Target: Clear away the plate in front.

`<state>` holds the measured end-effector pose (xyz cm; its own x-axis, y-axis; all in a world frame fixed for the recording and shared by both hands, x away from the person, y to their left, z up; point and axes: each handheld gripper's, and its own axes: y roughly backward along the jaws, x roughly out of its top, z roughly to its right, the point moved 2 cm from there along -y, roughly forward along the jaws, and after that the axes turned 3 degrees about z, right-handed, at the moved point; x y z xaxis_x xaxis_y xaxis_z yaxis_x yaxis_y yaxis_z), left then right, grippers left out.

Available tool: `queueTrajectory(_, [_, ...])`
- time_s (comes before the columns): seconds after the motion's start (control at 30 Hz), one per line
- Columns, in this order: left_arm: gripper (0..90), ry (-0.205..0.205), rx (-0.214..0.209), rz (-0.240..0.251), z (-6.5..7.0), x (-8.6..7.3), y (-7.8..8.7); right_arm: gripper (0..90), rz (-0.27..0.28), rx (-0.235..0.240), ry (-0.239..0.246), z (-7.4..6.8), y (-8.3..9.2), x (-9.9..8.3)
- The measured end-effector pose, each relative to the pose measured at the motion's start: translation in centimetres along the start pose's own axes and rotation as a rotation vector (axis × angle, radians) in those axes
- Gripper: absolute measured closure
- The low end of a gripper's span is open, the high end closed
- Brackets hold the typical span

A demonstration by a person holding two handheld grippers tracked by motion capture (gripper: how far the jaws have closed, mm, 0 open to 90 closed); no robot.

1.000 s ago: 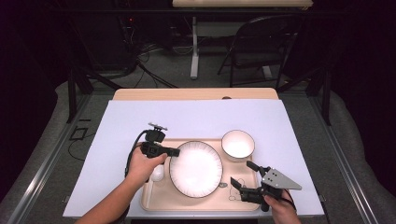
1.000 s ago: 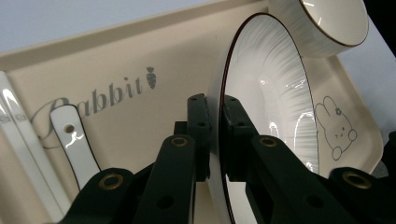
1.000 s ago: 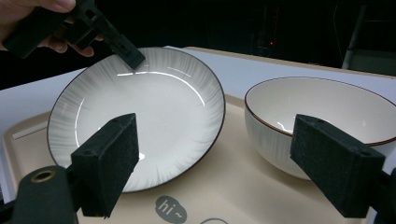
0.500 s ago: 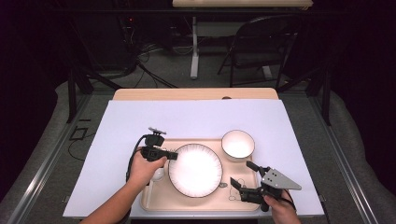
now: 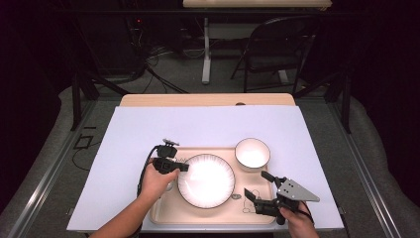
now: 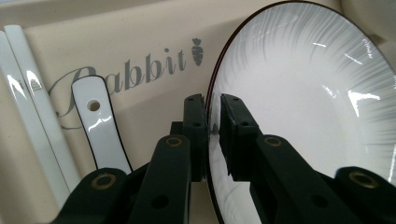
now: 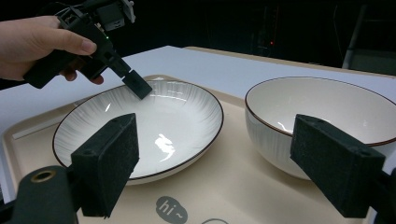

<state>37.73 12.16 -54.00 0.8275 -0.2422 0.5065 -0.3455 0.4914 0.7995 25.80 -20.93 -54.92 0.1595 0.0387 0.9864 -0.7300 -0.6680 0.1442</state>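
A white plate (image 5: pixel 206 181) with a dark rim lies on the beige tray (image 5: pixel 163 210). My left gripper (image 5: pixel 184 167) reaches over its left edge. In the left gripper view the plate (image 6: pixel 303 93) has its rim between the jaws of the left gripper (image 6: pixel 212 116). The jaws have just been opening, and a thin gap shows on each side of the rim. The right gripper view shows the left gripper (image 7: pixel 137 86) tip on the plate (image 7: pixel 154 126). My right gripper (image 5: pixel 256 184) stands open at the tray's front right, with nothing between the jaws of the right gripper (image 7: pixel 219 140).
A white bowl (image 5: pixel 252 153) stands at the tray's back right corner, close to the plate; in the right gripper view the bowl (image 7: pixel 322 112) is just ahead. A white spoon (image 6: pixel 100 126) and white chopsticks (image 6: pixel 28 93) lie on the tray (image 6: pixel 140 37) left of the plate.
My left gripper has sunk with the plate's left rim, and the plate now rests lower on the tray. The right gripper has stayed where it was.
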Motion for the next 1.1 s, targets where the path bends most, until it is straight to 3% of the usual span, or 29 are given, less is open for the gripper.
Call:
queueTrajectory(0.17, [78.1,-0.005,0.027,0.003,0.0,-0.3,-0.6,14.7,0.000,0.000,0.000,0.0,0.0,0.0])
queueTrajectory(0.43, [76.8,-0.020,0.022,0.011,-0.1,-0.5,-0.6,14.7,0.001,0.000,0.000,0.0,0.0,0.0])
queueTrajectory(0.6, [68.0,-0.057,0.044,0.034,0.4,-0.5,-0.2,14.7,0.001,0.000,0.001,0.0,0.0,0.0])
queueTrajectory(0.63, [65.1,-0.093,0.055,0.050,0.8,-0.5,0.0,14.7,0.001,0.001,0.001,0.0,0.0,0.0])
queueTrajectory(0.8, [51.8,-0.179,0.096,0.112,1.8,-0.7,0.4,14.7,0.002,0.000,0.002,0.0,0.0,0.0])
queueTrajectory(1.1, [42.6,-0.236,0.103,0.208,2.1,-0.8,2.4,14.7,0.002,0.001,0.004,-0.1,0.0,0.0])
